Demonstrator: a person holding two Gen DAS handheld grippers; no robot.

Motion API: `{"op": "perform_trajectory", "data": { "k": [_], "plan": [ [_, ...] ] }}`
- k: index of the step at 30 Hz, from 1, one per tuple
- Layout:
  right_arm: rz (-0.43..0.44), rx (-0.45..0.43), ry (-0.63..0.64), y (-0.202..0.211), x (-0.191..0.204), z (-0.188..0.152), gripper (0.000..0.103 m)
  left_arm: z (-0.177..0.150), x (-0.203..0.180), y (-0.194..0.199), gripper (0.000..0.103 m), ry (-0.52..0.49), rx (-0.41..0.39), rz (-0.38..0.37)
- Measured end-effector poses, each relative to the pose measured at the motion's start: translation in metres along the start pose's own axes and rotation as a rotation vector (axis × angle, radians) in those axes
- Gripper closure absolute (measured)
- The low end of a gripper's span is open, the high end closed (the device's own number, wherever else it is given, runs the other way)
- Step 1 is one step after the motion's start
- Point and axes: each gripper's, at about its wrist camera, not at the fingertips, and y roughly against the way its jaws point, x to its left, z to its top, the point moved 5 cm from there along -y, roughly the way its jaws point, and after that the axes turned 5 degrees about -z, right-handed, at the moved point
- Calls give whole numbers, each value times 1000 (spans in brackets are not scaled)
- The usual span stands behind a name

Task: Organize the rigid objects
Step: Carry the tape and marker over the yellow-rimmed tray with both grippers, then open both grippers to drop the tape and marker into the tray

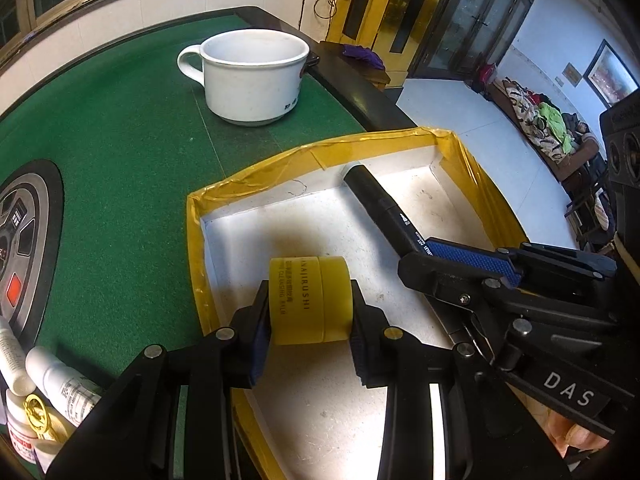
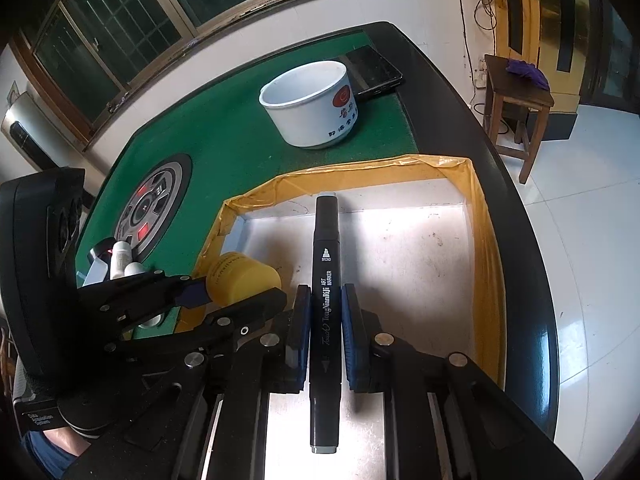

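This looks like a lived-in room of a home, used for games. The landmark is a mahjong table [image 2: 224, 148] with green felt and a dark raised rim; a round control panel [image 2: 150, 204] with lit red buttons sits at its centre. Behind the table runs a white wall under barred windows [image 2: 120, 36]. To the table's right stands a wooden stool [image 2: 516, 96] bearing a purple cloth [image 2: 526, 70], beside yellow-framed glass doors [image 1: 472, 20]. Farther right, across the white tiled floor [image 1: 480, 136], a sofa [image 1: 548, 128] is heaped with clothes under a framed picture [image 1: 610, 74].
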Motion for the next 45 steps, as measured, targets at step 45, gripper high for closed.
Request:
{"op": "perform_trajectory", "data": {
  "k": [45],
  "plan": [
    [-60,-85,-51,38,-5,-10,75,-1,0,49,41,47,-97,-72]
  ]
}}
